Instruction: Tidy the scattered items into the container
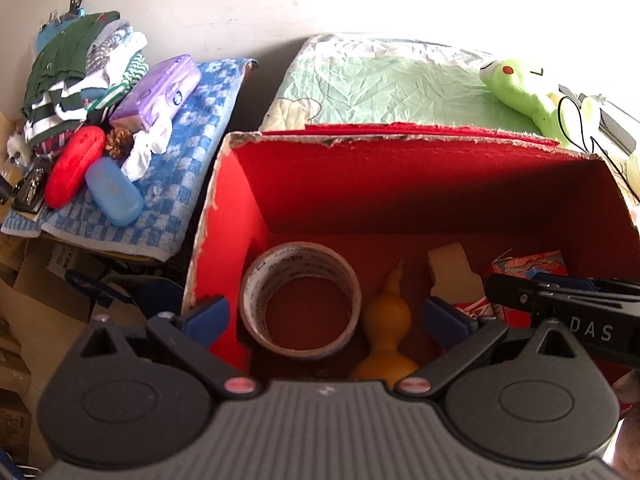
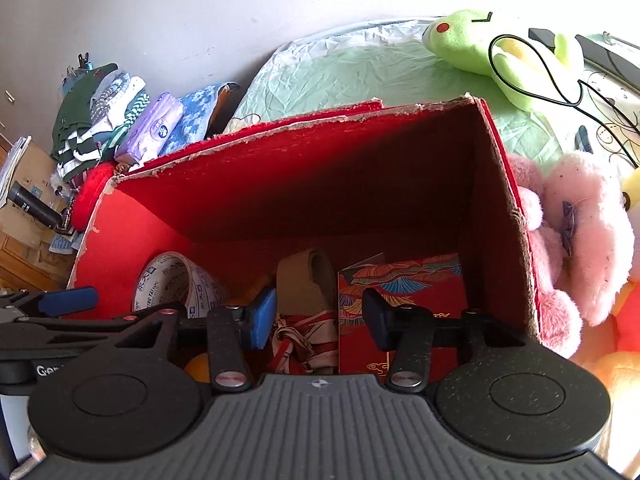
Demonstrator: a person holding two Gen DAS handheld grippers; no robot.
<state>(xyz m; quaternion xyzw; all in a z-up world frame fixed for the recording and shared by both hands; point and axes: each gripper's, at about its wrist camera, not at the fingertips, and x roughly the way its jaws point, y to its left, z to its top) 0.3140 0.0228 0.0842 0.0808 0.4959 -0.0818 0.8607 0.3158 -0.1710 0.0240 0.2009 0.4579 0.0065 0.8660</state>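
The container is a red cardboard box (image 1: pixel 360 140) with a torn rim, seen from above in both wrist views (image 2: pixel 280 128). On its floor lie a tape roll (image 1: pixel 256 280), a yellow gourd (image 1: pixel 386 316), a tan wooden piece (image 1: pixel 452 276) tied with red-white ribbon, and a red patterned packet (image 2: pixel 400 280). My left gripper (image 1: pixel 326 316) hangs open and wide over the tape roll and gourd, gripping nothing. My right gripper (image 2: pixel 320 316) is half open inside the box. The ribboned tan piece (image 2: pixel 304 276) lies below its jaws, and neither pad presses on it.
The box sits on a green bedsheet (image 1: pixel 400 80). A green frog plush (image 2: pixel 472 40) and a black cable (image 2: pixel 540 92) lie behind it, a pink plush (image 2: pixel 580 232) to its right. Left, a blue checked towel (image 1: pixel 192 168) holds a red case (image 1: pixel 74 168), a blue case (image 1: pixel 114 192), a purple tissue pack (image 1: pixel 160 92) and folded clothes (image 1: pixel 72 80).
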